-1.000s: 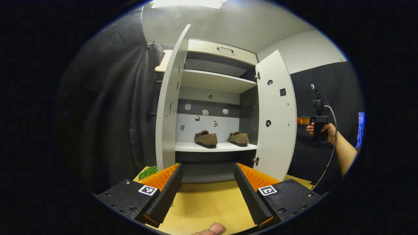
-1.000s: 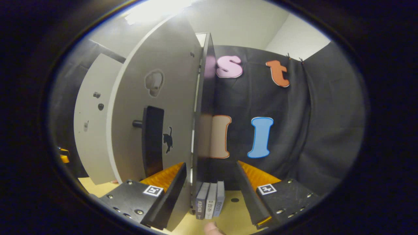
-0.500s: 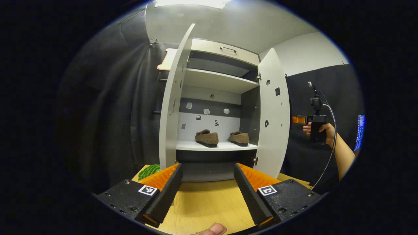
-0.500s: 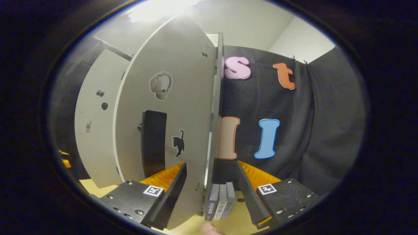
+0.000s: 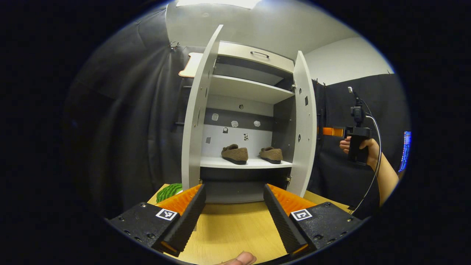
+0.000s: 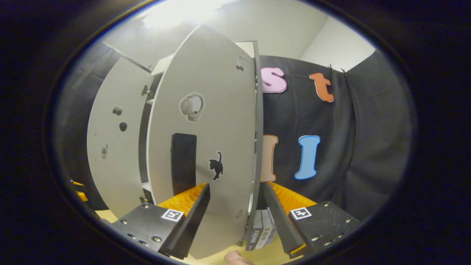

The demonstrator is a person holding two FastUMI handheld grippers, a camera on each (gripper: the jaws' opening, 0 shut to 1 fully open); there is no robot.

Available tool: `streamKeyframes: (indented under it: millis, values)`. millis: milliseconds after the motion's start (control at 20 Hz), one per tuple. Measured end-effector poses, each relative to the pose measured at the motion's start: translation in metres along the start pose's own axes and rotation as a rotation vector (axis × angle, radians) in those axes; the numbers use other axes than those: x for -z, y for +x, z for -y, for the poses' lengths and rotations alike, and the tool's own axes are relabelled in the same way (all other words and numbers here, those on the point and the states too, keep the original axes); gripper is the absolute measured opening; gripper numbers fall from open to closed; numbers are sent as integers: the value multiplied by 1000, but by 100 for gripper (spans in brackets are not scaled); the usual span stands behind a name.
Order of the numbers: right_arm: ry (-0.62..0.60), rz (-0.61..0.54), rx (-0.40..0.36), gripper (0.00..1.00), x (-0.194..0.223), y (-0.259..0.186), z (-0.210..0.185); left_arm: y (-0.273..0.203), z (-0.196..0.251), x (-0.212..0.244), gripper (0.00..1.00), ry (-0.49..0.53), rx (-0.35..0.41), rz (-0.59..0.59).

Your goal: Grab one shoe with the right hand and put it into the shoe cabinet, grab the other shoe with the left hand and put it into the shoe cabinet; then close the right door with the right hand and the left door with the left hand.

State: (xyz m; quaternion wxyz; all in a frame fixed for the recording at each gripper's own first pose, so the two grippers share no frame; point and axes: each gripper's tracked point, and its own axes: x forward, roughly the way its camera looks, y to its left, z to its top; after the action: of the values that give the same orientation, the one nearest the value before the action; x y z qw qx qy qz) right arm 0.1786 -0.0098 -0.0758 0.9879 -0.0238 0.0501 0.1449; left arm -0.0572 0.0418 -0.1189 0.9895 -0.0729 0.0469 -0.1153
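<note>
Left gripper view showed your left tongs [image 5: 233, 217] spread wide with nothing between them, held low over the wooden worktop [image 5: 228, 232] in front of the shoe cabinet [image 5: 243, 121]. Both brown shoes sat on the lower shelf [image 5: 244, 163]: the left shoe [image 5: 234, 154] nearer the middle, the right shoe [image 5: 271, 154] close to the cabinet's right wall, the two apart from each other. The left door [image 5: 197, 110] stood edge-on to you, and the right door [image 5: 304, 121] was swung partway in, hiding the right end of the shelf. A green striped thing [image 5: 168, 191] peeked out on the worktop at the left, mostly cut off by your tongs. Farther right, your hand [image 5: 358, 145] held the other gripper beside the right door.

Right gripper view put your right tongs [image 6: 237, 217], also parted and gripping nothing, right up against the outer face of the right door [image 6: 206, 140]. You could not tell whether a finger touched it. The door carried a dark handle [image 6: 183, 163], a black cat sticker [image 6: 216, 166] and a pale sticker [image 6: 192, 106] higher up. A few upright books [image 6: 261, 233] stood on the worktop behind the door's edge; the writing on their spines was too small to read. The left door [image 6: 114, 140] showed beyond.
</note>
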Motion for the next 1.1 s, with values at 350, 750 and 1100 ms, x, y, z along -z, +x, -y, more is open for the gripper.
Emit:
streamKeyframes:
  millis: [350, 750, 1100]
  values:
    - [24, 12, -64, 94, 8, 3, -38, -12, -26, -7, 96, 19, -38, 18]
    - [54, 39, -90, 96, 15, -24, -54, -31, -100, -22, 96, 11, -162, 30]
    - [112, 27, -113, 96, 27, -60, -62, -32, -174, -38, 96, 46, -296, 27]
